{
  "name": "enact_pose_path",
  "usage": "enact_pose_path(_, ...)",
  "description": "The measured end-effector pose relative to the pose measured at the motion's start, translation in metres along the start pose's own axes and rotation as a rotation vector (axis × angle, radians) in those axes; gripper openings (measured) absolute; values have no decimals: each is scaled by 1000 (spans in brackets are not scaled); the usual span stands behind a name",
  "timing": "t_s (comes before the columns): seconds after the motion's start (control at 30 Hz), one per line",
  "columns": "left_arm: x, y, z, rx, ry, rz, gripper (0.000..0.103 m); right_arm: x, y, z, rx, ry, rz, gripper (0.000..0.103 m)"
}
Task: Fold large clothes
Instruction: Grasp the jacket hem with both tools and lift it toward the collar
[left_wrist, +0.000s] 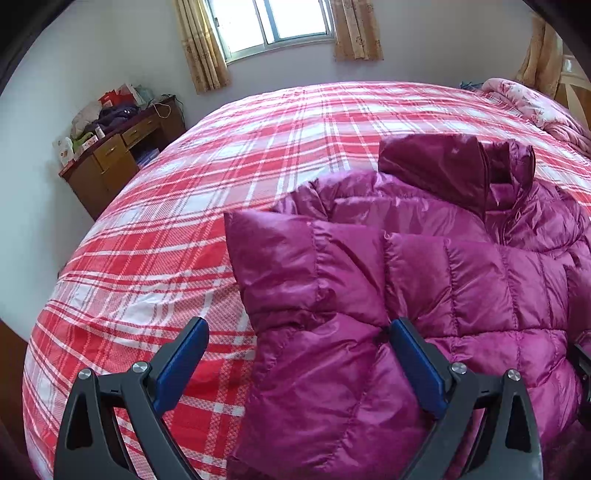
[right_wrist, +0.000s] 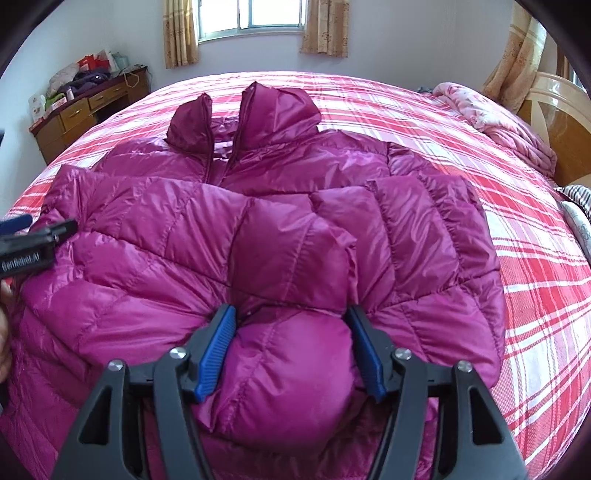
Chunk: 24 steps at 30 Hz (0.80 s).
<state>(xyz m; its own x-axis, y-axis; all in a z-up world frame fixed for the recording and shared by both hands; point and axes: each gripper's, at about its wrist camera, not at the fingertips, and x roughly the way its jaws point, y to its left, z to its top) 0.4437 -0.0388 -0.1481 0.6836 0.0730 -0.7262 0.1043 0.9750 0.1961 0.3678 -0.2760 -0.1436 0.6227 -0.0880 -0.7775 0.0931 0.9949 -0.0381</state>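
Note:
A magenta puffer jacket (right_wrist: 280, 206) lies on the red plaid bed (right_wrist: 535, 266), collar toward the window, both sleeves folded across its front. In the left wrist view the jacket (left_wrist: 424, 280) fills the right half. My left gripper (left_wrist: 297, 328) is open over the jacket's left edge, one finger over the bedspread, the other on the fabric. My right gripper (right_wrist: 291, 314) is open wide, its blue pads either side of a puffy bulge of jacket near the hem. The left gripper also shows in the right wrist view (right_wrist: 33, 240) at the far left.
A wooden desk (left_wrist: 110, 158) with clutter stands left of the bed by the wall. A pink floral quilt (right_wrist: 491, 118) is bunched at the bed's right, by the wooden headboard (right_wrist: 557, 125). A curtained window (left_wrist: 273, 22) is behind.

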Motion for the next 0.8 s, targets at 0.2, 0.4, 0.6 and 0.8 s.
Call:
enact_pose_path(0.2,-8,4,31,21,-22,74,99,-10,-11,15,35,20,51,67)
enact_pose_path(0.4,-3,-3,68,20,-42,56,99,-11,-16,56,67,-21,76,67)
enact_pose_path(0.6,23,-9,124,-35,7,-2,99,3,-19,116,60,-58,74,67)
enact_pose_path(0.8,60,-27,173,-76,68,-19,99,25,-35,171,143,-68,87,79)
